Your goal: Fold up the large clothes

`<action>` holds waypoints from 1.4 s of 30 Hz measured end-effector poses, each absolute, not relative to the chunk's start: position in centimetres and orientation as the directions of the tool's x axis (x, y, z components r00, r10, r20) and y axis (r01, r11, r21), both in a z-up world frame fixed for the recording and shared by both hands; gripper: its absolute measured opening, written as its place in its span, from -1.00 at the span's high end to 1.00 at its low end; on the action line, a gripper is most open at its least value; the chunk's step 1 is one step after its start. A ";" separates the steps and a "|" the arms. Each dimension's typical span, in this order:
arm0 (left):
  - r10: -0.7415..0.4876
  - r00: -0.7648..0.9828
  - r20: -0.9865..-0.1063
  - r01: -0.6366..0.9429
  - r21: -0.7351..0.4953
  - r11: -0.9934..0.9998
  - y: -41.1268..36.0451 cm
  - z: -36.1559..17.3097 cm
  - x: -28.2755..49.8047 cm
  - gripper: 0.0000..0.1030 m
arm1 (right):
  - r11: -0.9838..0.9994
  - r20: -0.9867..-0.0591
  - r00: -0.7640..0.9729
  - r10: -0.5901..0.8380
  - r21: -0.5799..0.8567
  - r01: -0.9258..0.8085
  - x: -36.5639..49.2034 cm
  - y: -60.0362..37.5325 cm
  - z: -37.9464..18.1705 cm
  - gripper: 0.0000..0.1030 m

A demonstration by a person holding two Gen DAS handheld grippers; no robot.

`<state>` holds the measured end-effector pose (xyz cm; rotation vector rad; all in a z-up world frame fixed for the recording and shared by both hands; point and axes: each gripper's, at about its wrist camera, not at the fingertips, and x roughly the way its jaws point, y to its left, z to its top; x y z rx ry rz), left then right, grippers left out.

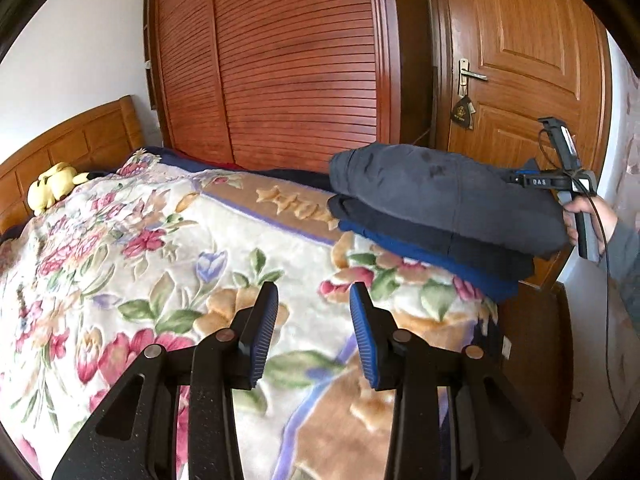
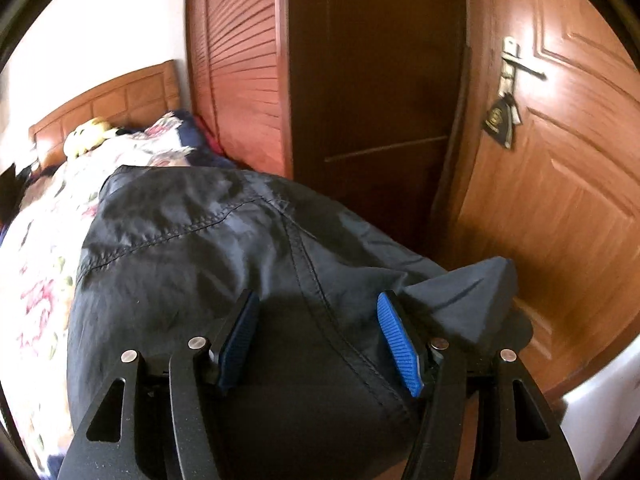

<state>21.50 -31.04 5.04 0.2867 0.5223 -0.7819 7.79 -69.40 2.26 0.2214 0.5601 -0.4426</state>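
A stack of folded dark clothes lies on the floral bed at its right corner: a grey-blue garment (image 1: 440, 196) on top, a dark navy one (image 1: 432, 236) under it, a bright blue one (image 1: 432, 268) at the bottom. My left gripper (image 1: 314, 304) is open and empty above the floral blanket (image 1: 140, 248), left of the stack. My right gripper (image 2: 318, 312) is open just above the top garment (image 2: 208, 248), which fills its view. In the left wrist view the right gripper's body (image 1: 560, 178) is at the stack's right end, its fingertips hidden.
A wooden headboard (image 1: 68, 144) and a yellow plush toy (image 1: 54, 186) are at the bed's far left. A louvred wooden wardrobe (image 1: 272, 64) and a closed door (image 1: 520, 52) with a handle stand behind the bed. The bed's right edge drops by the door.
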 end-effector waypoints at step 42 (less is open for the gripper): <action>-0.057 0.844 -0.534 0.071 0.005 0.997 0.1 -1.3 10.3 0.26 | 0.972 -0.380 0.895 0.235 0.079 -0.221 7.5 -23.3 0.7 -0.63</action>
